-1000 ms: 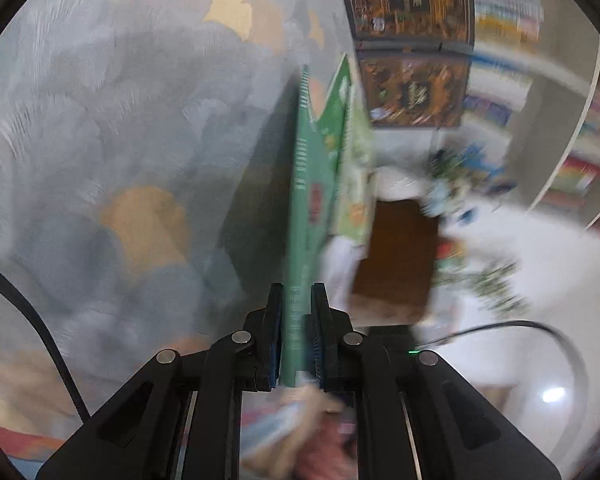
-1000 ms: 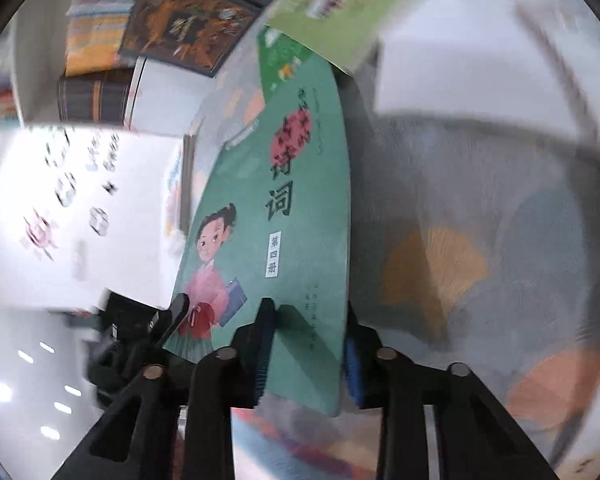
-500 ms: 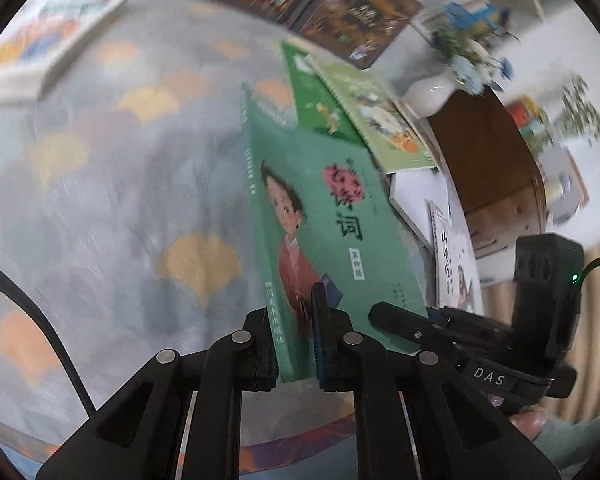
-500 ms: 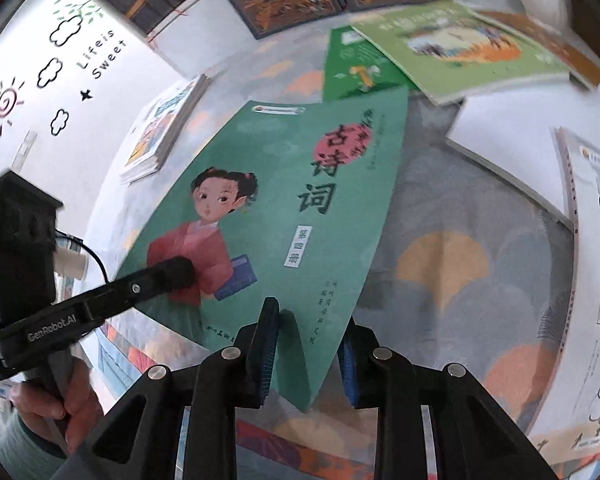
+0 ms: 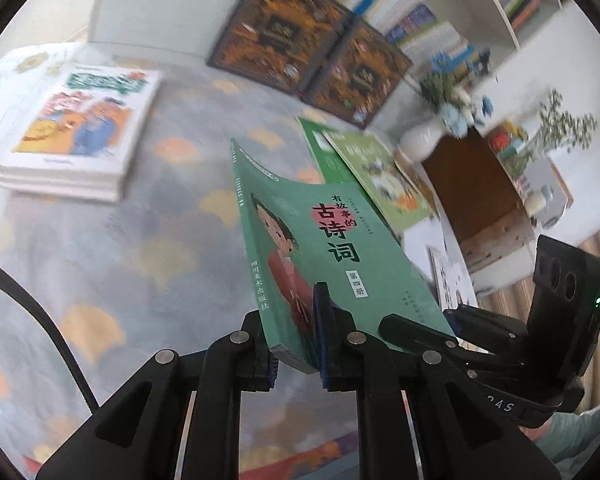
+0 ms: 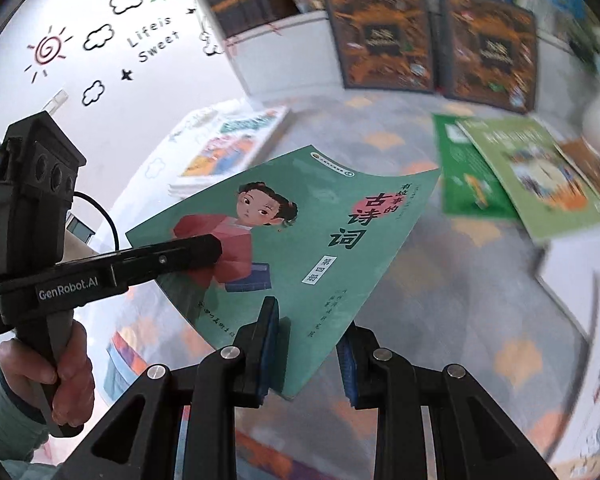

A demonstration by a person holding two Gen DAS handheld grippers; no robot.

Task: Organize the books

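Above the rug [image 5: 112, 248], both tongs [image 5: 296, 340] [image 6: 308, 344] clamp the green book [image 6: 300, 240].

On the green book [image 6: 300, 240] we read the cover title 有故事的古诗词 with a small white label 第四册, and in the left wrist view its spine [image 5: 260, 280] carries 四川美术出版社. We read "GenRobot.AI" in white on the black body of the left gripper [image 6: 216, 248], and on the white wall [image 6: 148, 40] behind it "Life is Sweet" among drawn clouds and a sun. The lettering on the other books is too blurred for us to read.
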